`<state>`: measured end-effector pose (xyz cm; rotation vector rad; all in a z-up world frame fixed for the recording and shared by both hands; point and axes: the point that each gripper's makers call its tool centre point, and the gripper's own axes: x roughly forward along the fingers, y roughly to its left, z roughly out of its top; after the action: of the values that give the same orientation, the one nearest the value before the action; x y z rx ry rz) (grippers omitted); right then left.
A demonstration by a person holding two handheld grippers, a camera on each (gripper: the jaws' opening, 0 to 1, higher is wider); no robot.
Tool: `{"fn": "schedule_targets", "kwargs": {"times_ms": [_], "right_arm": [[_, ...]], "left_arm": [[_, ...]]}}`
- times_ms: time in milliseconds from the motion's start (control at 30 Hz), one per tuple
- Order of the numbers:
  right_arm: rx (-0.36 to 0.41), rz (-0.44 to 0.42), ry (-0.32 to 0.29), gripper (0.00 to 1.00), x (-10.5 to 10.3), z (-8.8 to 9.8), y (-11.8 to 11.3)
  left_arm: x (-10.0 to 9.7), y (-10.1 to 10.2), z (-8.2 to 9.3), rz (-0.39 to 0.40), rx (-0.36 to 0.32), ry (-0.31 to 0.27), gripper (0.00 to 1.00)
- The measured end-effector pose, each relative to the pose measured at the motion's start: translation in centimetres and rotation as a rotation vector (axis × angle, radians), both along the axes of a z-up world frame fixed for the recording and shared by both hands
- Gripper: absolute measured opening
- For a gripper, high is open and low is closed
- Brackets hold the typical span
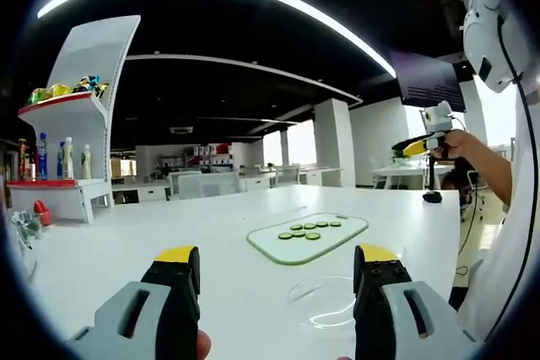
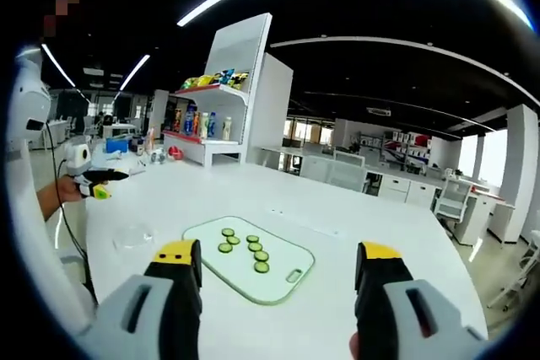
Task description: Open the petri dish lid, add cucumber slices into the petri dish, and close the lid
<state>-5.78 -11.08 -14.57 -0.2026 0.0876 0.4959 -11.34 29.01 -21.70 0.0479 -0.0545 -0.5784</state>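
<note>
White table [image 1: 211, 225] in open office, cucumber slices [image 2: 245, 250] on board [image 2: 287, 280] (petri dish [image 1: 325, 301] faintly visible), both jaws open.

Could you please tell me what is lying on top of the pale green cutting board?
Round green cucumber slices lie in a loose cluster on the cutting board, seven as far as I can count. The rest of its surface looks bare. Anything beneath the board is covered.
</note>
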Motion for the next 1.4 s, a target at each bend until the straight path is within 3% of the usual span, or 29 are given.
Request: {"fn": "schedule_targets", "kwargs": {"times_ms": [500, 1400], "right_arm": [[-0.122, 0.096, 0.067, 0.68, 3.3, -2.6, 5.4], [-0.102, 0.234, 0.121, 0.64, 7.6, -5.4, 11.8]], "left_arm": [[-0.5, -0.8, -0.5, -0.019, 0.006, 0.009, 0.74], [-0.9, -1.3, 0.0, -0.020, 0.001, 0.004, 0.73]]}}
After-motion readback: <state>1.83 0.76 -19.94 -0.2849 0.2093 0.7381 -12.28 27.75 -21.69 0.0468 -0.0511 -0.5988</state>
